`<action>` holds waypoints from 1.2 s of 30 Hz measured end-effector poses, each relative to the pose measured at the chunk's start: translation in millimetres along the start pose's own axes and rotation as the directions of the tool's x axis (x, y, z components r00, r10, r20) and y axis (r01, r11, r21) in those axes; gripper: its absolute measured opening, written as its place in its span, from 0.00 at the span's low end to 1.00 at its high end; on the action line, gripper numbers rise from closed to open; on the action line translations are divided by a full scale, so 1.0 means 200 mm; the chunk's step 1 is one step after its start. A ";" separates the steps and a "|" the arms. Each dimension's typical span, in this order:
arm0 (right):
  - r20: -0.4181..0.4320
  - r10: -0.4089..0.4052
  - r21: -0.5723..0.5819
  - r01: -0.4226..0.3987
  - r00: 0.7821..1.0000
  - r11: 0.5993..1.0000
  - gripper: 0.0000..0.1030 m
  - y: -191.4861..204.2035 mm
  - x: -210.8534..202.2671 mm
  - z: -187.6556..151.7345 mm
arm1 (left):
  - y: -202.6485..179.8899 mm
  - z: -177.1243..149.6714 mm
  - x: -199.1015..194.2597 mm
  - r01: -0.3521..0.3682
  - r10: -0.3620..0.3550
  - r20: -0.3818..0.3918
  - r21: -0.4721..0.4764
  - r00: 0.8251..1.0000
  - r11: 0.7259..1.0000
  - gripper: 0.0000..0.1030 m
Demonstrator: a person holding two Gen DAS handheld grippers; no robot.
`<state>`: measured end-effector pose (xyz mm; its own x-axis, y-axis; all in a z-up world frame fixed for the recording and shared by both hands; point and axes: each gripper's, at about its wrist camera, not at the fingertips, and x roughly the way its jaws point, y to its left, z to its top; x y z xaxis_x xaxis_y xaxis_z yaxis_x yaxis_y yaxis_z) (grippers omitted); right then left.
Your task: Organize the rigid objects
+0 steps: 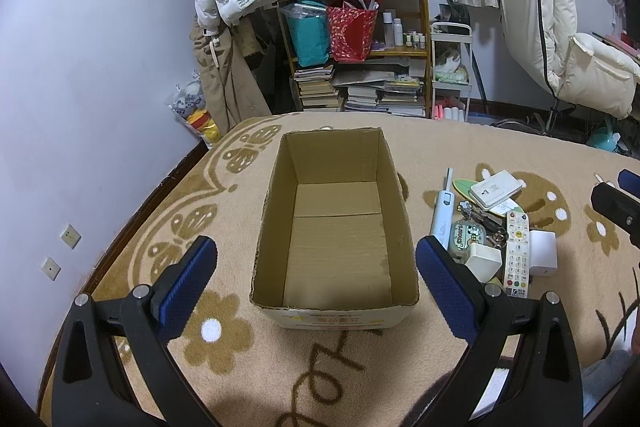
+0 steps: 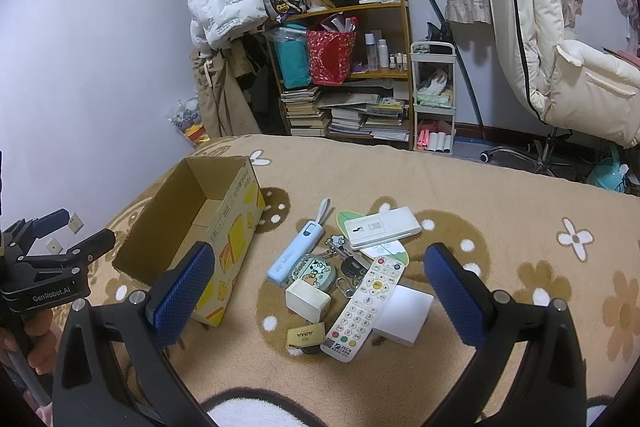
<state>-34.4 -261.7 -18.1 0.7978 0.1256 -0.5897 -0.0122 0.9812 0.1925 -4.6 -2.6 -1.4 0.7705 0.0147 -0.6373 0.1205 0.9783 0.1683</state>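
An empty cardboard box stands open on the beige flowered blanket. To its right lies a pile of rigid objects: a white remote, a light blue lighter-like stick, a white cube, a white flat box, a white switch plate, keys, a green round case and a gold card. My left gripper hangs open before the box. My right gripper hangs open over the pile, holding nothing.
A wooden shelf with books, bags and bottles stands behind the bed, a white cart beside it. Jackets hang at the wall. A padded chair is at the right. A hand holds the left gripper's handle.
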 end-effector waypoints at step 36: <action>0.005 -0.005 -0.005 0.005 1.000 1.000 1.00 -0.02 0.00 0.00 | 0.02 0.03 0.01 0.064 -0.064 -0.008 -0.027 0.998 0.998 0.96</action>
<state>-33.3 -264.7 -18.5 0.8008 0.1199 -0.5868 -0.0108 0.9825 0.1860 1.6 -0.4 1.6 0.7558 -0.0467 -0.6531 0.1530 0.9824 0.1068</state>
